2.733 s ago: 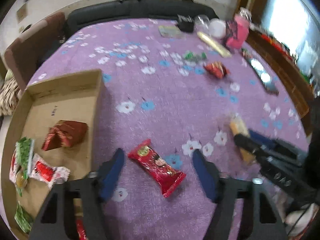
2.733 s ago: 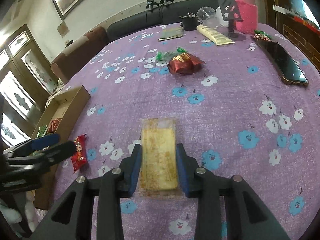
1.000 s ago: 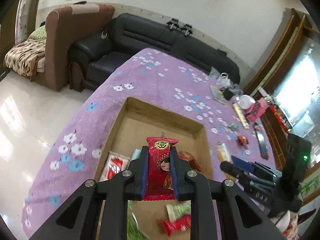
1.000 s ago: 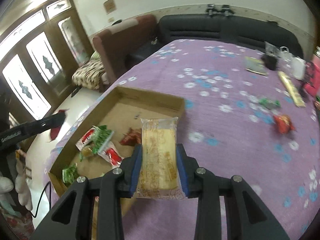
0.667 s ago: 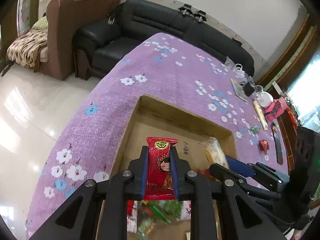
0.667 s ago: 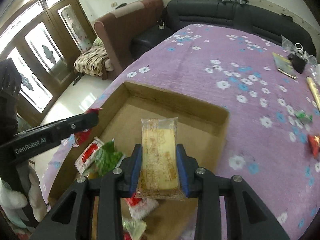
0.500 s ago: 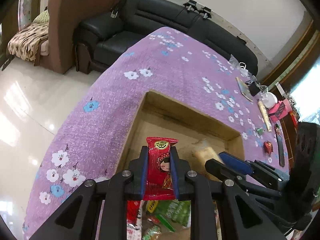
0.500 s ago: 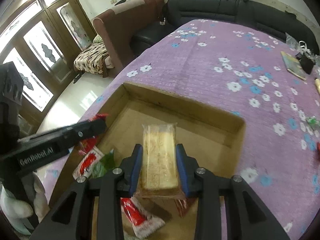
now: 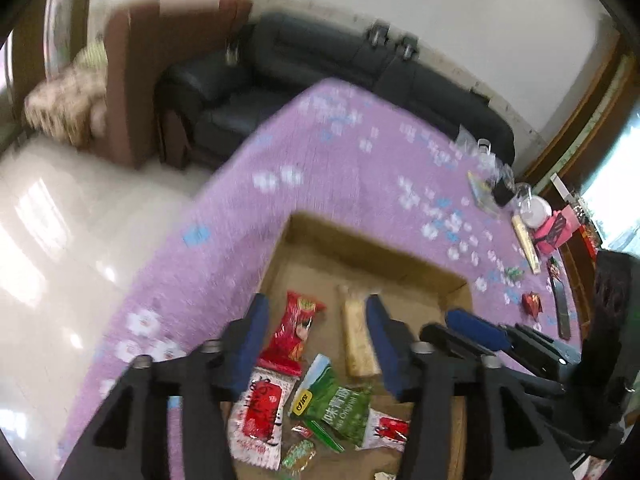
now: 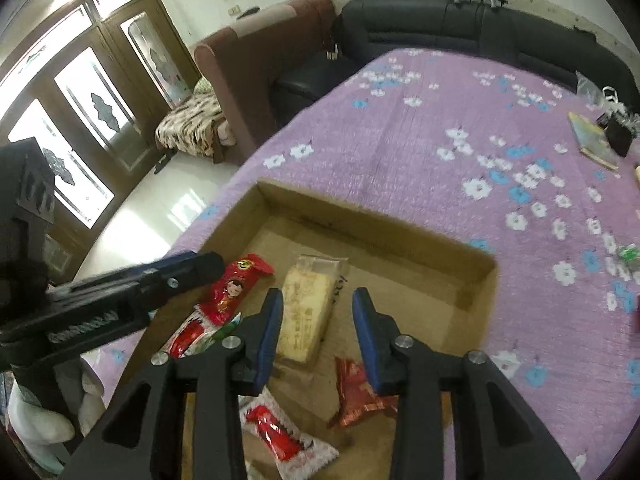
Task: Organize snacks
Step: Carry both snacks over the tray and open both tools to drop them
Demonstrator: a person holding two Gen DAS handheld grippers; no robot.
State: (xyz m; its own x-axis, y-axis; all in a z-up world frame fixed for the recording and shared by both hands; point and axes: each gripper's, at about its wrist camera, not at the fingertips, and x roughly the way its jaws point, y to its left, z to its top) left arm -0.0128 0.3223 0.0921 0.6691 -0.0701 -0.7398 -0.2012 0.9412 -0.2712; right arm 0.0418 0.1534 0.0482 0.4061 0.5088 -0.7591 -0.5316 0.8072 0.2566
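Note:
A shallow cardboard box (image 9: pixel 384 254) (image 10: pixel 372 236) lies on the purple flowered table. My left gripper (image 9: pixel 314 320) is open above it, and the red snack packet (image 9: pixel 294 330) (image 10: pixel 234 286) lies loose in the box below. My right gripper (image 10: pixel 318 308) is open and empty above the yellow cake packet (image 10: pixel 306 302) (image 9: pixel 358 338), which lies in the box. Several other packets lie in the box, among them a green one (image 9: pixel 334 402) and a white-and-red one (image 10: pixel 286 438). The left gripper also shows at the left of the right wrist view (image 10: pixel 120 300).
A red wrapped snack (image 9: pixel 532 302), a green sweet (image 9: pixel 514 272), a dark phone (image 9: pixel 560 306), a long yellow packet (image 9: pixel 526 246) and a pink container (image 9: pixel 554 228) lie on the far table. A black sofa (image 10: pixel 460 36) and brown armchair (image 10: pixel 256 68) stand beyond the table edge.
Both grippers have opened. The red packet and the yellow cake packet have dropped from them into the box. The left view is blurred from motion.

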